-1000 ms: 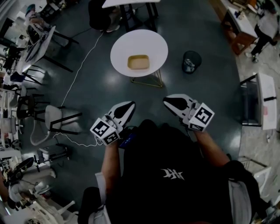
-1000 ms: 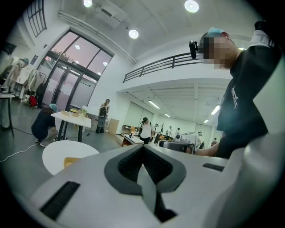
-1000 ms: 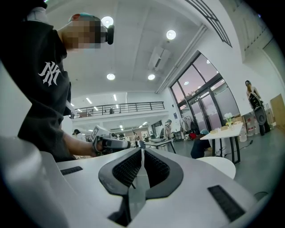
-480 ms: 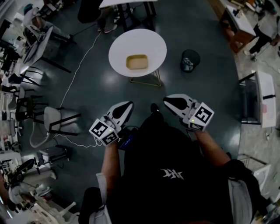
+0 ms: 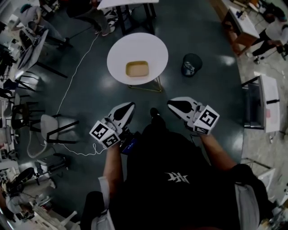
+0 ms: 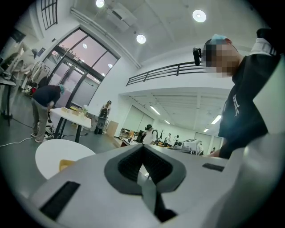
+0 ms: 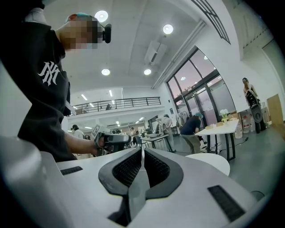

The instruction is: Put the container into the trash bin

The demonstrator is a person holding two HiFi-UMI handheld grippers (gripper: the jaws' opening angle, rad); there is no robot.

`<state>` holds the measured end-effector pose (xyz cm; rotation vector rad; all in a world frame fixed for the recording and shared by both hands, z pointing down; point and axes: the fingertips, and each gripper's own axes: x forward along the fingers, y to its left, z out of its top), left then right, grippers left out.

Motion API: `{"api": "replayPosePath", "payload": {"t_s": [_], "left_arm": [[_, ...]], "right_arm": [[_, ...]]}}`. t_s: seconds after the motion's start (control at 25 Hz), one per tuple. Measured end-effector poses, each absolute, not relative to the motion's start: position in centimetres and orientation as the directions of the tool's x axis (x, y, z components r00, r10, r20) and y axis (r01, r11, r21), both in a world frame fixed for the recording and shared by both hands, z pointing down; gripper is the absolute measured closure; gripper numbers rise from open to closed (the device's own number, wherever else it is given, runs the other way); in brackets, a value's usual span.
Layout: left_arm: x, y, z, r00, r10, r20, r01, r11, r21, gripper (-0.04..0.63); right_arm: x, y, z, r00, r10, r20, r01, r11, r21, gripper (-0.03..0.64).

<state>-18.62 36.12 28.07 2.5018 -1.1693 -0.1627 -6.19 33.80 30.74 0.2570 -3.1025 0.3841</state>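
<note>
Black cloth of the person's shirt (image 5: 175, 179) is seen nearest, filling the lower part of the head view. Just beyond it, the left gripper (image 5: 129, 106) and the right gripper (image 5: 171, 103) are held out level, side by side and apart, each with its marker cube at the near end: the left cube (image 5: 104, 134) and the right cube (image 5: 207, 120). In the left gripper view the fingers (image 6: 133, 162) are pressed together with nothing between them. In the right gripper view the fingers (image 7: 153, 168) are likewise closed on each other, and nothing is carried.

Past both tips, a dark, glossy floor (image 5: 90, 90) is spread out. A white chair (image 5: 51, 127) is placed on it at the left, well apart from the grippers.

Farther on, a round white table (image 5: 121, 49) is set on thin metal legs. The container (image 5: 137, 68), a shallow tan rectangular tray, is laid flat on this table, towards its near side, untouched by either gripper.

To the right of the table, on the floor and clear of it, the trash bin (image 5: 191, 64) is stood upright; it is dark and round, and something pale is seen inside it. The container is well apart from the bin.

Farthest off, a rectangular white table (image 5: 126, 3) is seen at the upper edge.
</note>
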Motion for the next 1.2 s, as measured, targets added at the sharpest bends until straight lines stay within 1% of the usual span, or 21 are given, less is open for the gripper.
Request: {"api": "replayPosePath", "payload": {"t_s": [0.2, 0.6, 0.76, 1.2], "left_arm": [[-20.5, 32.7, 28.5, 0.635, -0.772, 0.037, -0.713, -0.567, 0.413, 0.592], [-24.7, 23.3, 28.4, 0.614, -0.789, 0.028, -0.728, -0.551, 0.408, 0.592], [-26.4, 20.0, 28.7, 0.614, -0.788, 0.052, -0.730, -0.541, 0.418, 0.592], [-30.7, 13.9, 30.0, 0.602, -0.797, 0.044, -0.728, -0.525, 0.441, 0.592]], "right_arm": [[-7.2, 30.5, 30.7, -0.986, -0.162, 0.033, -0.166, 0.957, -0.237, 0.572], [-9.1, 22.1, 30.4, -0.981, -0.180, 0.068, -0.191, 0.955, -0.227, 0.572], [-10.0, 19.1, 30.0, -0.977, -0.195, 0.084, -0.209, 0.952, -0.225, 0.572], [-11.8, 13.6, 30.1, -0.965, -0.229, 0.124, -0.253, 0.941, -0.225, 0.572]]}}
